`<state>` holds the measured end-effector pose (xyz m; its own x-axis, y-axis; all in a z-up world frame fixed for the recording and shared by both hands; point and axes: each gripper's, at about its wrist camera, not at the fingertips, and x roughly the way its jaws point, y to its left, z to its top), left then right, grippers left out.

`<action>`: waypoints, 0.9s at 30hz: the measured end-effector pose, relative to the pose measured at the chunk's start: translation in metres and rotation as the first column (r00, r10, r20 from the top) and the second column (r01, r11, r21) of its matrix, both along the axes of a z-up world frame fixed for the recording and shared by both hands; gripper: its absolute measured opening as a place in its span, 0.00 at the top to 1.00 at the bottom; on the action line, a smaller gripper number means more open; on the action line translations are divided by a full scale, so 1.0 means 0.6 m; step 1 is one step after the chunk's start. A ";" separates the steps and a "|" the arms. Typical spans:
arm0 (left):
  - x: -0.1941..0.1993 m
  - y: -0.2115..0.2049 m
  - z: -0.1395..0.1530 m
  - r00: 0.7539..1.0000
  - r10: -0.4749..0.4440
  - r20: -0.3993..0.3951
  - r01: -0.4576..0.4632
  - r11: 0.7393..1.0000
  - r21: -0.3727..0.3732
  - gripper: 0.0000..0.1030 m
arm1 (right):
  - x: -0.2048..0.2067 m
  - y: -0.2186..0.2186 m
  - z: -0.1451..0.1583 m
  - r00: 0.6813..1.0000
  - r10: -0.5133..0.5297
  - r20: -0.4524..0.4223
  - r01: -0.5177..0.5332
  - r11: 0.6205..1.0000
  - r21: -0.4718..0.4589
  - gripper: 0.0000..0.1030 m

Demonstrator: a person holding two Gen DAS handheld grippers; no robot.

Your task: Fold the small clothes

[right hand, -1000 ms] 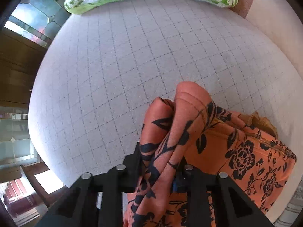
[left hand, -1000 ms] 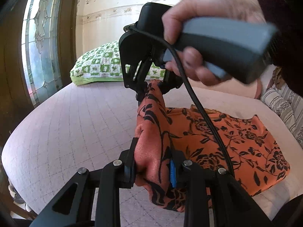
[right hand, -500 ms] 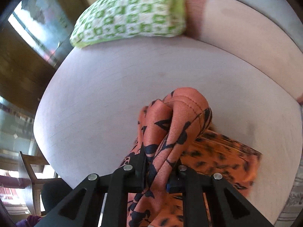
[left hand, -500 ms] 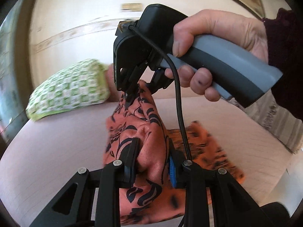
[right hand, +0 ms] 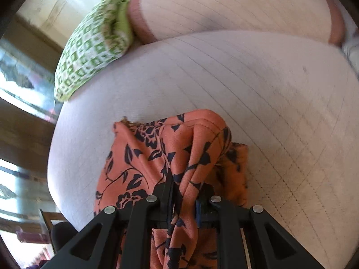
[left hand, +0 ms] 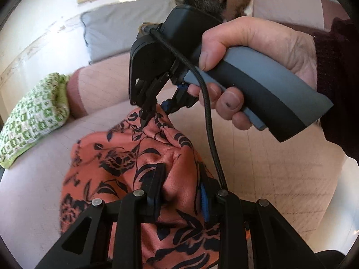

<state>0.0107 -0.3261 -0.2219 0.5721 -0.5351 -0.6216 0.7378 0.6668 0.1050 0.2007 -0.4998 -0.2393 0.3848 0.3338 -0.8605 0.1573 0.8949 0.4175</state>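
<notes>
While I am carrying the fold across, the left wrist view lists as follows: my left gripper (left hand: pixel 180 188), jaws clenched on a thick bunch of the orange floral garment (left hand: pixel 125 163), which is hanging lifted above the pale quilted bed (left hand: pixel 280 170); my right gripper (left hand: pixel 154 114), seen ahead and above, pinching the far edge of the same cloth, with my right hand (left hand: pixel 251 67) wrapped round its grey handle and the black cable (left hand: pixel 208 121) trailing down close to my left jaws. Green patterned pillow (left hand: pixel 33 121) lying well apart at the left.

Right wrist view: right gripper (right hand: pixel 184 192) clamped on a gathered ridge of the garment (right hand: pixel 143 157); the lower layer is resting on the bed (right hand: pixel 246 85) beneath, pillow (right hand: pixel 94 49) far off beside a pink bolster (right hand: pixel 235 6).

Handling note, as judgement: I am wanting both grips level and evenly spaced so the held edge is lowering straight onto the lower layer, edges matching; I am judging the bunched cloth likely to crease, so I am planning light tension between grippers, cable kept out of the jaws, releasing only once laid flat
</notes>
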 end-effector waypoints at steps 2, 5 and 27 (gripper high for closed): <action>-0.002 -0.013 -0.016 0.999 -0.029 -0.036 0.030 0.999 0.016 0.68 | -0.005 -0.021 -0.027 0.999 -0.030 -0.016 0.030 0.999 0.010 0.85; -0.018 -0.016 -0.008 0.997 -0.079 -0.015 0.080 0.996 0.026 0.53 | -0.017 -0.042 -0.054 0.998 -0.057 -0.037 0.059 0.997 0.055 0.82; 0.166 0.243 0.080 0.972 0.236 -0.015 -0.236 0.971 0.029 0.27 | -0.187 0.111 0.039 0.989 -0.085 0.120 0.075 0.993 0.091 0.82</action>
